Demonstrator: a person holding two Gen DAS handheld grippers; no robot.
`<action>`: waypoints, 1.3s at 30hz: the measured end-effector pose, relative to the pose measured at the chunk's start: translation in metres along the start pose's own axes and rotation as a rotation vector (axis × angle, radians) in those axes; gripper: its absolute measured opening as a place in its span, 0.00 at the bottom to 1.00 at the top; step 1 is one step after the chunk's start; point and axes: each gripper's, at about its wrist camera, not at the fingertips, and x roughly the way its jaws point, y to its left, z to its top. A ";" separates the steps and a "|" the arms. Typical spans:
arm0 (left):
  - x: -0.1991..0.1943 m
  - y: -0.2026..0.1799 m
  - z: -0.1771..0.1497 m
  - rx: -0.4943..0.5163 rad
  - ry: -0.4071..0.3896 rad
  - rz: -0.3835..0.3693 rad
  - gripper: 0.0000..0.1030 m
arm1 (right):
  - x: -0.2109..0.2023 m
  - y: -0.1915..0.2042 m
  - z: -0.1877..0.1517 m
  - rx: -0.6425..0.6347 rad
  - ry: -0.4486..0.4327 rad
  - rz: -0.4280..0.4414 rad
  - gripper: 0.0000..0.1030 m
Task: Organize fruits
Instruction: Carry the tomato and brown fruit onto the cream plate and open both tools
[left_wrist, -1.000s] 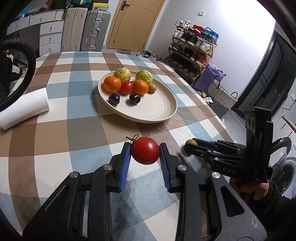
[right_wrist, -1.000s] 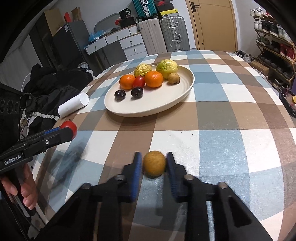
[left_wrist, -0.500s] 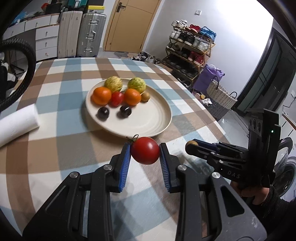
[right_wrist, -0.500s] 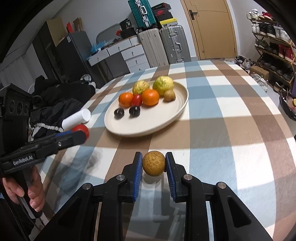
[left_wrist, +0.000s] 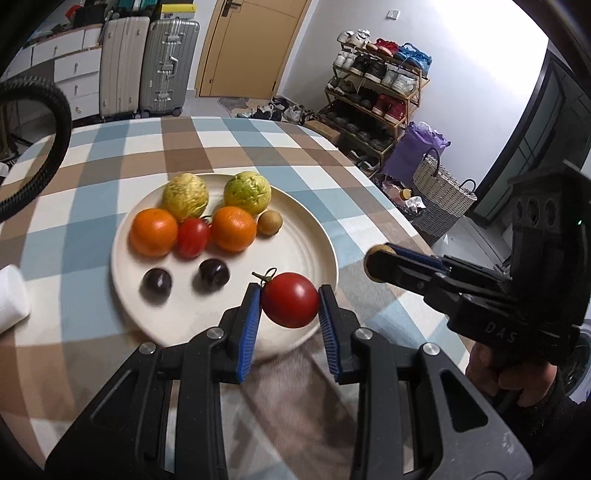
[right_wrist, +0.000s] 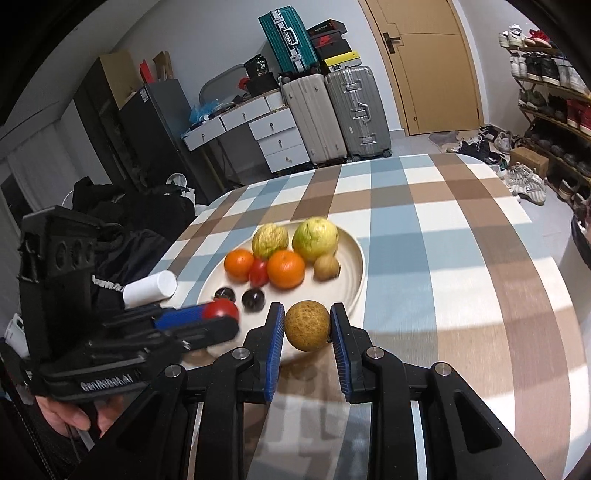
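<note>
Both claws have advanced toward the plate (left_wrist: 325, 236) since half a second ago; the plate now sits closer in both wrist views and the carried fruits overlap its near rim.

Left claw (left_wrist: 290, 308): blue pads clamped on a red tomato (left_wrist: 290, 304), green stem at upper left, held above the near edge of the plate. A hand grips its handle at lower left of the right wrist view.

Right claw (right_wrist: 307, 332): pads clamped on a tan, rough-skinned round fruit (right_wrist: 307, 330), held at the plate's near rim. From the left wrist view only the fruit's top shows past the claw tip.

Plate contents, left wrist view:
- two yellow-green bumpy fruits (left_wrist: 185, 195) at the far side, side by side
- two oranges (left_wrist: 153, 237) in the middle row, a small red tomato (left_wrist: 192, 242) between them, touching both
- a small brown fruit (left_wrist: 269, 223) just right of the right-hand orange
- two dark plums (left_wrist: 157, 280) nearest the claws, apart from each other

The plate's right half is bare. It rests on the desk (right_wrist: 461, 258), covered in a blue, brown and white checked cloth. A white paper roll (right_wrist: 149, 288) lies on the desk left of the plate. The scene is slightly motion-blurred.
</note>
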 end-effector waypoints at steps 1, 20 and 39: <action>0.007 0.000 0.004 -0.003 0.003 -0.002 0.27 | 0.003 -0.002 0.004 0.001 0.000 0.006 0.25; 0.082 0.013 0.034 -0.012 0.047 -0.015 0.27 | 0.072 -0.029 0.040 0.030 0.091 0.054 0.25; 0.091 0.015 0.037 -0.035 0.037 -0.006 0.28 | 0.072 -0.032 0.042 0.060 0.058 0.028 0.32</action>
